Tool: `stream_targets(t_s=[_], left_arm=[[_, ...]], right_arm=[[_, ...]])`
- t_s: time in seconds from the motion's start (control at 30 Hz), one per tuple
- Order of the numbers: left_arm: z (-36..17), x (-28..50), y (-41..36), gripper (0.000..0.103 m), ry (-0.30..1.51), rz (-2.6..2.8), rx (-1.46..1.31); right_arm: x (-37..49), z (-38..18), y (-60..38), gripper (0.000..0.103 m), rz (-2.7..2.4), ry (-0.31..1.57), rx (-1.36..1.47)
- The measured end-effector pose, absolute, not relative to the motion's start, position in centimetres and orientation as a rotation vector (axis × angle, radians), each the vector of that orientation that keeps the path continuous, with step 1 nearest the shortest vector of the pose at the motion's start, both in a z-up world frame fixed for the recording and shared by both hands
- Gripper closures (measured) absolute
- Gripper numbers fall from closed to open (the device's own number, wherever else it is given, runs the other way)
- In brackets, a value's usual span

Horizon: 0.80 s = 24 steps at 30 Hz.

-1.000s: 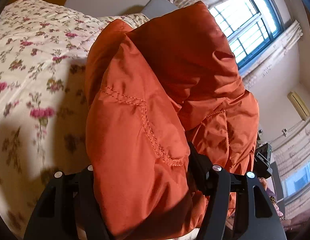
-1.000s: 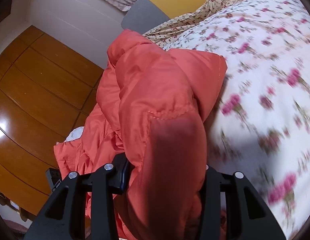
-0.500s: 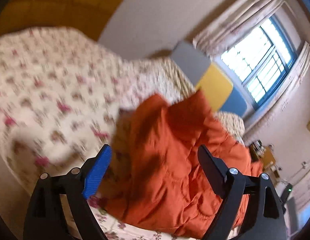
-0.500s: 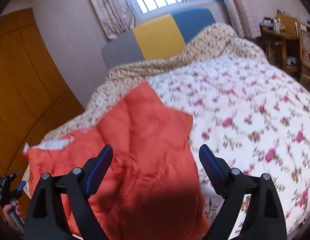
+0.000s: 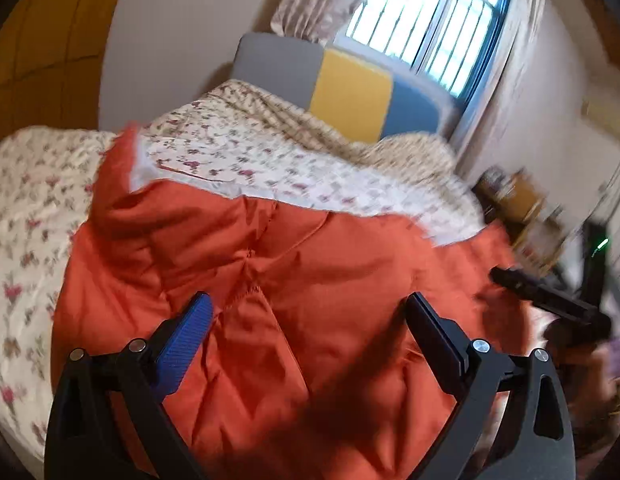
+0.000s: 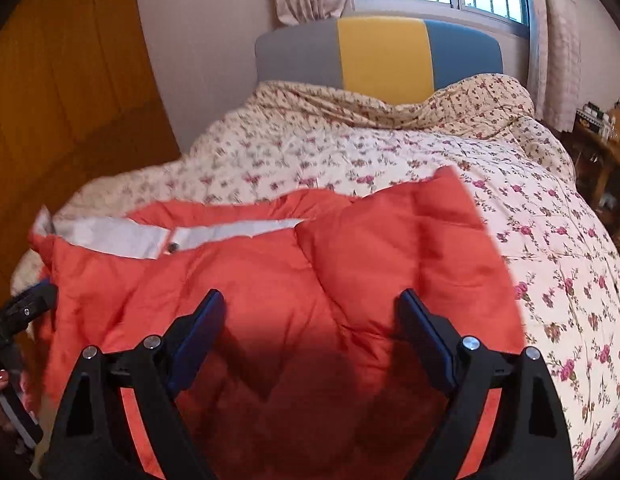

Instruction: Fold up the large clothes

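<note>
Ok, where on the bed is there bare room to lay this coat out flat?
The floral quilt is bare to the right of the orange jacket, and between the jacket's far edge and the rumpled bedding below the headboard. The near left is crowded: the jacket covers it, with both grippers open above it.

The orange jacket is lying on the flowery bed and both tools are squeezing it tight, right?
Not quite. The jacket does lie on the flowery bed, but neither tool is squeezing it. In the left wrist view the left tool is open above the fabric, and in the right wrist view the right tool is open too.
</note>
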<state>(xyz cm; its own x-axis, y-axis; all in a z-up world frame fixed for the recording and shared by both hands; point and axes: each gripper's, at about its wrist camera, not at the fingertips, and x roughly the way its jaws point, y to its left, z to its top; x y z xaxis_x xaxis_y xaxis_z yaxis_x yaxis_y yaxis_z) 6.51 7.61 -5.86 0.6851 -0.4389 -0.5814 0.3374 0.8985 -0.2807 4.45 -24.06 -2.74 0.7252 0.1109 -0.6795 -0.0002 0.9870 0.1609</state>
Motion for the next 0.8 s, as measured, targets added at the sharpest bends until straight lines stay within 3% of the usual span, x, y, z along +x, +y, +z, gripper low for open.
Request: stream_targets(t_s=[0.07,0.1,0.13,0.17,0.2,0.3,0.37,0.57,0.8], left_arm=[[-7.2,7.9,6.9,0.007,0.715,-0.415,-0.115],[-7.7,8.4,6.8,0.014,0.730,-0.405,-0.112],[-8.2,8.7,6.8,0.022,0.734,-0.401,-0.115],[-8.3,8.9,6.9,0.038,0.734,-0.399,-0.117],[-8.6,9.3,7.3,0.052,0.737,-0.403,-0.134],[-7.9,10.2,8.2,0.079,0.748,-0.418,-0.179],[-6.5,10.9,8.3,0.085,0.719,-0.415,-0.162],[-3.3,14.0,7.6,0.087,0.649,-0.383,-0.163],[-6.1,19.6,6.4,0.087,0.712,-0.327,-0.093]], right_arm=[[5.4,-4.5,-23.4,0.040,0.044,0.778,0.126],[5.9,-5.3,-23.1,0.059,0.040,0.792,0.116],[6.0,-5.8,-22.9,0.076,0.040,0.797,0.116],[6.1,-6.0,-22.8,0.082,0.050,0.801,0.120],[6.2,-6.0,-22.7,0.100,0.057,0.800,0.117],[6.9,-4.8,-23.1,0.103,0.087,0.775,0.140],[7.7,-3.4,-23.6,0.103,0.084,0.741,0.151],[11.4,-0.2,-24.7,0.103,0.082,0.677,0.163],[16.4,-3.9,-25.4,0.103,0.084,0.747,0.169]])
